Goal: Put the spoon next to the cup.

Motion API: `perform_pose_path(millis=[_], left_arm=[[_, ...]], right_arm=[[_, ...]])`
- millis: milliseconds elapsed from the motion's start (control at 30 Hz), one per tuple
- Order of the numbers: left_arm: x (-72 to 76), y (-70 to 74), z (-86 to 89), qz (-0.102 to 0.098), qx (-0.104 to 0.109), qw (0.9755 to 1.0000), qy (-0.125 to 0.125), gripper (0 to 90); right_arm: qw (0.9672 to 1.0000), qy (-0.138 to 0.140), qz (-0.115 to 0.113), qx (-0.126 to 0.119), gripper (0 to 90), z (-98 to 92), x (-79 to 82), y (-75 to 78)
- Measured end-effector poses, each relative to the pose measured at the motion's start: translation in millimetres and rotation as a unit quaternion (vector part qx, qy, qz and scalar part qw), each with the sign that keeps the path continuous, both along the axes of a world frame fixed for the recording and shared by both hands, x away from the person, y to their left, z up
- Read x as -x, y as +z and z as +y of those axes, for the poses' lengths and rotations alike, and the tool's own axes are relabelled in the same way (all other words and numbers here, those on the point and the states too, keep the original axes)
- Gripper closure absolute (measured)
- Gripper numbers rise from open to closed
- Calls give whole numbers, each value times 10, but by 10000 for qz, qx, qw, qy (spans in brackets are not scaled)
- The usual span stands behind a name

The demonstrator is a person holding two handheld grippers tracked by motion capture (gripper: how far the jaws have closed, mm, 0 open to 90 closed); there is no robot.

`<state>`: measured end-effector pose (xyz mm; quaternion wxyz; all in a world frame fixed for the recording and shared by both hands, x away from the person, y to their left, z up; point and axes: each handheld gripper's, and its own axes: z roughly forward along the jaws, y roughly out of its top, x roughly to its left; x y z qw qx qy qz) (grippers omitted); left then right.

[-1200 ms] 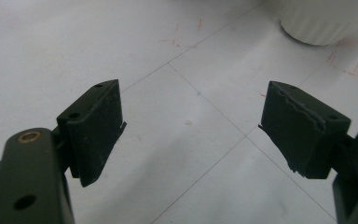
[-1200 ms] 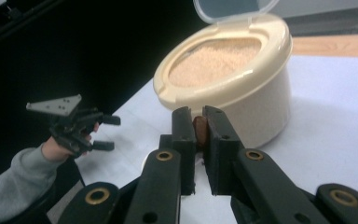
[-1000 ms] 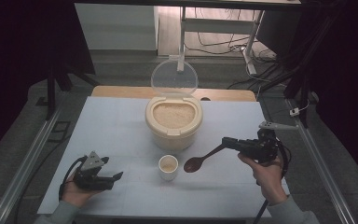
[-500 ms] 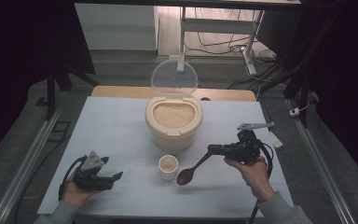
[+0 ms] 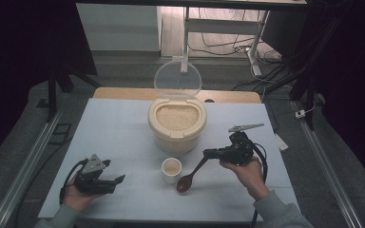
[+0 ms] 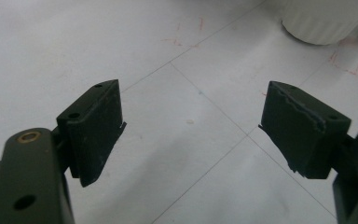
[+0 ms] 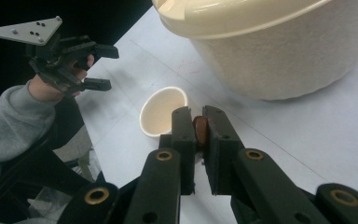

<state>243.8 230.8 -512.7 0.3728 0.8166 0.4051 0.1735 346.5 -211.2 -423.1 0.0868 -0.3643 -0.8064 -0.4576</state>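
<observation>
A cream rice container [image 5: 177, 124] full of rice stands mid-table, its clear lid [image 5: 177, 80] tipped up behind it. In front of it is a small white cup [image 5: 171, 169] with some rice inside. My right gripper [image 5: 208, 153] is shut on the handle of a brown wooden spoon [image 5: 186, 182], whose bowl hangs low just right of the cup. The right gripper view has the handle [image 7: 200, 132] pinched between the jaws, with the cup [image 7: 161, 116] and container [image 7: 284, 46] beyond. My left gripper [image 5: 119, 184] rests open at the front left, and nothing is between its jaws [image 6: 193, 126].
The white table [image 5: 109, 128] ends near the person's forearms at the front. A wooden strip [image 5: 123, 93] runs along its far edge. Metal rails [image 5: 33, 156] flank both sides. The cup's base [image 6: 321, 23] sits ahead of the left gripper.
My right gripper has carried the spoon left and down, bringing its bowl close beside the cup. The left gripper has stayed where it was.
</observation>
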Motion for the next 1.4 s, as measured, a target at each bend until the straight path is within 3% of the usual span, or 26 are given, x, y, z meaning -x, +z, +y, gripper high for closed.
perform_pose_path(millis=[267,433,667,800,867,1167,1400], left_arm=[[-4,-5,6,13,-8,10000,4,201],[-3,-6,6,14,-16,10000,-2,201],[-5,-8,-7,16,-45,10000,-17,201],[-6,-8,-6,15,-43,10000,-11,201],[-8,-11,-6,22,-45,10000,-9,201],[-9,-17,-9,33,-53,10000,-7,201],[-12,-23,-10,44,-57,10000,-3,201]], right_arm=[[9997,123,85,175,827,89,-41,-69],[9994,180,268,96,827,84,-77,-113],[9991,240,327,78,824,67,-54,-144],[9993,116,140,335,772,81,-82,-193],[9995,17,160,272,765,75,-109,-247],[9987,-270,-15,423,681,67,-211,-491],[9969,-434,-268,601,599,128,-297,-723]])
